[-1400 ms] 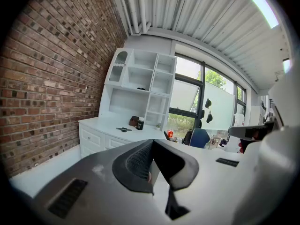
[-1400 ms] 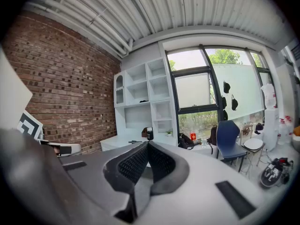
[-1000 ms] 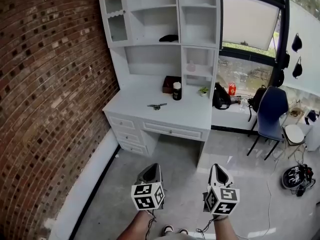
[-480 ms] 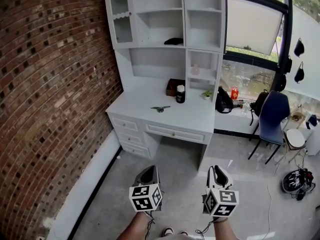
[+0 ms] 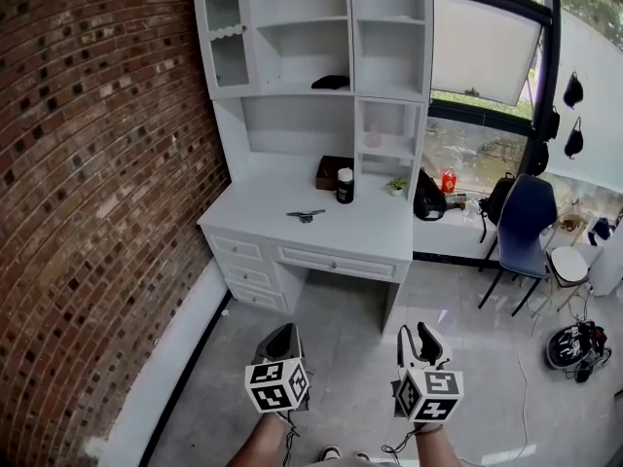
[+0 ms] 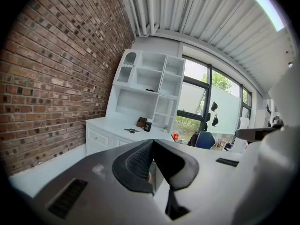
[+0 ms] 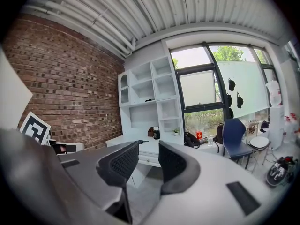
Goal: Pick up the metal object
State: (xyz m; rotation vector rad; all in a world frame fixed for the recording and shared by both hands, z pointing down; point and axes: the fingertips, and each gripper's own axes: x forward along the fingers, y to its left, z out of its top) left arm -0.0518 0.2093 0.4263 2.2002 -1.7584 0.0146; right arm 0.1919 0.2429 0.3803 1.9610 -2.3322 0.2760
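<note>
Looks like the whole view has nudged a bit since half a second ago: the desk is sitting slightly further left in the head view, and both grippers are riding a touch lower in it.

Going big to small: the brick wall [image 5: 88, 163] is filling the left side, and the white desk [image 5: 360, 227] with its shelf unit [image 5: 292, 56] is standing against it, next to the big window [image 5: 482, 56]. A blue chair [image 5: 526, 217] is sitting to the right of the desk, and a dark bag [image 5: 428, 195] is resting on the low ledge between them.

The left gripper [image 5: 284, 331] and right gripper [image 5: 417, 331] are hovering side by side over the floor, well apart from the desk and pointing toward it. The left one's fingers [image 6: 140, 161] are pressing together at the tips with nothing in them. The right one's fingers [image 7: 119, 165] are standing apart with an empty gap between them.

On the desktop, a brown box [image 5: 329, 171] is sitting at the back, with a dark bottle with a white cap [image 5: 344, 185] standing just beside it. The metal object [image 5: 305, 215] is lying flat out on the desktop, closer to the front edge and left of the bottle, and nothing is touching it.
</note>
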